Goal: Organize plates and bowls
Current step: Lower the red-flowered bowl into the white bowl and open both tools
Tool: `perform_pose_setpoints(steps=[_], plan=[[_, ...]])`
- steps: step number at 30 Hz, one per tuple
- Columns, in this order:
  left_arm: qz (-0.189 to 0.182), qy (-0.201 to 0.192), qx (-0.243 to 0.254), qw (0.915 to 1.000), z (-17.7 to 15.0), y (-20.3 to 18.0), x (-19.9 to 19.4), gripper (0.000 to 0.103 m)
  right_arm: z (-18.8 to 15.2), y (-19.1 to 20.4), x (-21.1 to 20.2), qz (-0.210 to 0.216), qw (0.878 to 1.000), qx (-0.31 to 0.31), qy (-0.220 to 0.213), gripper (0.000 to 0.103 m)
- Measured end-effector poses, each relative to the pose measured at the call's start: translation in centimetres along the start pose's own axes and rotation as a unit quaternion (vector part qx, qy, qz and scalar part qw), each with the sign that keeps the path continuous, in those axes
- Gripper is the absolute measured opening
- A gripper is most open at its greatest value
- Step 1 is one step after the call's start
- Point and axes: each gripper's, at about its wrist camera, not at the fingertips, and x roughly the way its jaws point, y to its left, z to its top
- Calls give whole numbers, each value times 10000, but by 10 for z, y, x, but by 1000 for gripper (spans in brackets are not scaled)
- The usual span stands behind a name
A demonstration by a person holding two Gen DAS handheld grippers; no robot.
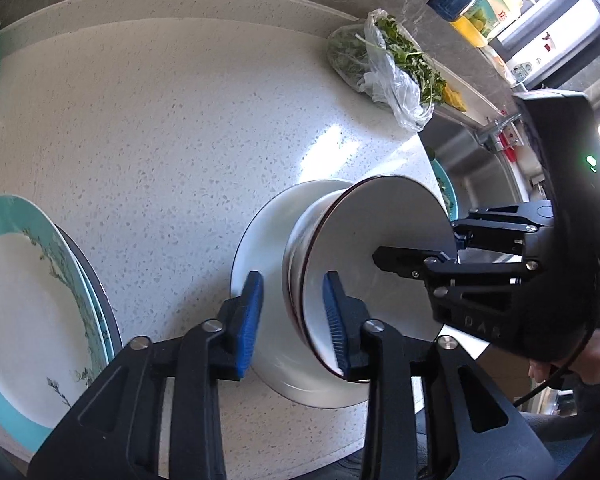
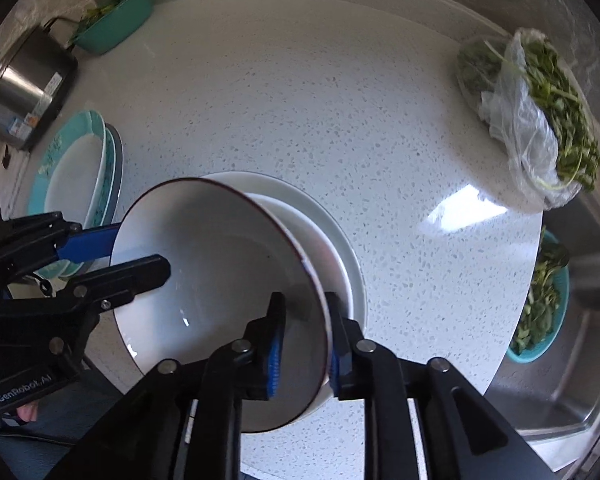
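Speckled white counter, rounded edge, sink on one side. Stack of teal-rimmed plates near the counter's other side, well apart from the bowls. White plate at centre carries nested bowls; top bowl, dark-rimmed, sits tilted. Bag of greens lies towards the sink. Left gripper straddles the top bowl's rim, jaws spread, pads clear of it. Right gripper straddles the opposite rim, jaws slightly parted; cannot tell whether its pads touch.
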Motion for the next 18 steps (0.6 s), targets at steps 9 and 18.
perform_pose_setpoints(steps=[9, 18], plan=[[-85, -34, -40, 9999, 0, 3, -1, 46, -2, 23, -3, -292, 9990, -278, -199, 38], [-183, 51, -118, 9998, -1, 6, 3, 46, -11, -17, -7, 634, 9965, 286, -459, 51]])
